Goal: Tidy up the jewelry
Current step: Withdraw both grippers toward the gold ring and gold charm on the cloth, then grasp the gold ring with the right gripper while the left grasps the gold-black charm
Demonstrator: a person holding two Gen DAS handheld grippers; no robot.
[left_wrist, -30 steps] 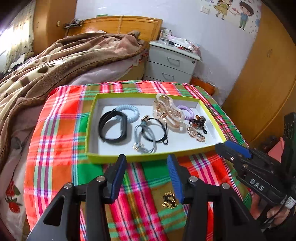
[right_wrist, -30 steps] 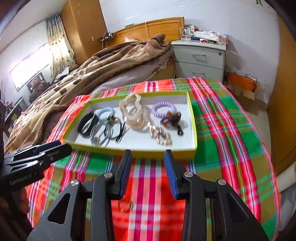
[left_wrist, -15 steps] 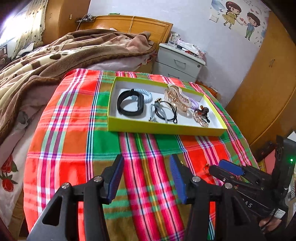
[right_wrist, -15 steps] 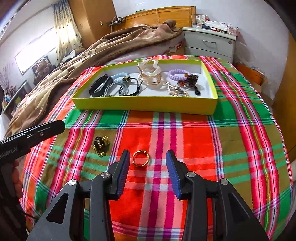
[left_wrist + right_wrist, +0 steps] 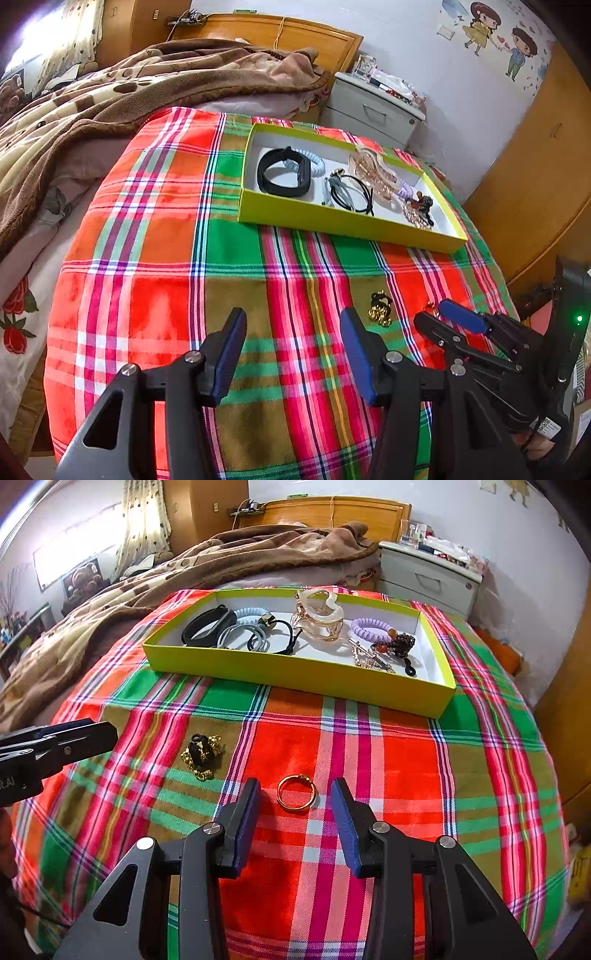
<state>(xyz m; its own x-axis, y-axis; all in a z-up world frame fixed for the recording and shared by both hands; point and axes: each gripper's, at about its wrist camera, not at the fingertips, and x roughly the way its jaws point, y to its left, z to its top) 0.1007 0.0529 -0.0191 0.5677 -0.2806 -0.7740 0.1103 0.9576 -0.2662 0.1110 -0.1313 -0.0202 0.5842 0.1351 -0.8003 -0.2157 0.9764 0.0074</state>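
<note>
A yellow-green tray on the plaid cloth holds a black band, hair ties, a clear claw clip, a purple coil tie and chain pieces. A gold ring lies on the cloth just ahead of my open, empty right gripper, between its fingertips. A black-and-gold brooch lies to its left. My left gripper is open and empty over the cloth, left of the brooch. The right gripper also shows in the left wrist view.
The plaid cloth covers a round table. A bed with a brown blanket lies behind and left. A grey nightstand stands at the back right, and a wooden wardrobe on the right.
Both grippers have pulled back from the tray toward the near side of the table. The right gripper has come down around the gold ring. Both stay open.
</note>
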